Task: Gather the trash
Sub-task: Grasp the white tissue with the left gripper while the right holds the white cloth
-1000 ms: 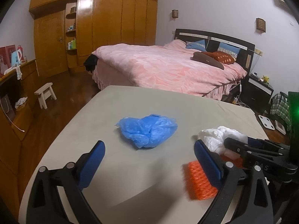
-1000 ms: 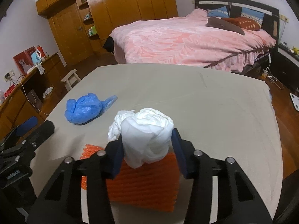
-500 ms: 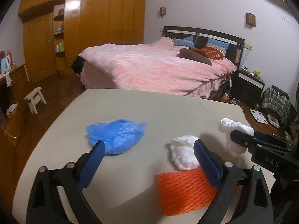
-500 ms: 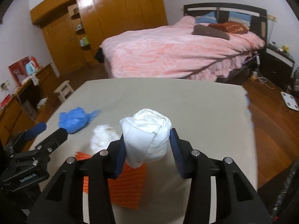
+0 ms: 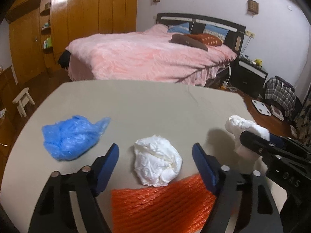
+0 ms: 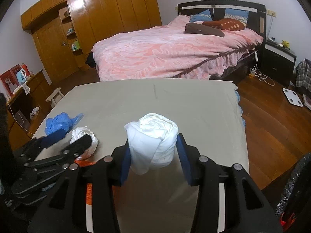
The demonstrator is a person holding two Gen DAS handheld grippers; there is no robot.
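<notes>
Two grippers worked over a grey table [image 5: 147, 104] strewn with trash. The right gripper [image 6: 153, 153] was clamped on a rolled white wad [image 6: 153, 136], its blue pads pressing the bundle from both sides and holding it up above the tabletop. In the left wrist view that same held wad [image 5: 243, 126] showed at about three o'clock, poking out past the black frame of the right gripper.

The left gripper [image 5: 155, 159] stood wide, its jaws well apart and gripping nothing. Between its blue fingers [image 5: 108, 163] lay a crumpled white ball [image 5: 157, 165] of paper or plastic, resting on the table and touching neither pad. Just below that ball, at six o'clock, an orange mesh net [image 5: 159, 207] lay flat, its upper edge touching the ball. A crumpled blue plastic bag [image 5: 72, 137] sat at about nine o'clock, to the outside of the left finger and apart from it.

From the right wrist view the blue bag [image 6: 58, 124] and the crumpled ball [image 6: 83, 137] both lay at nine o'clock, the ball partly hidden behind the left gripper's finger.

Beyond the table, at twelve o'clock, stood a bed [image 6: 171, 52] with a pink cover, and a wooden wardrobe [image 5: 87, 21] filled the wall at eleven o'clock.
</notes>
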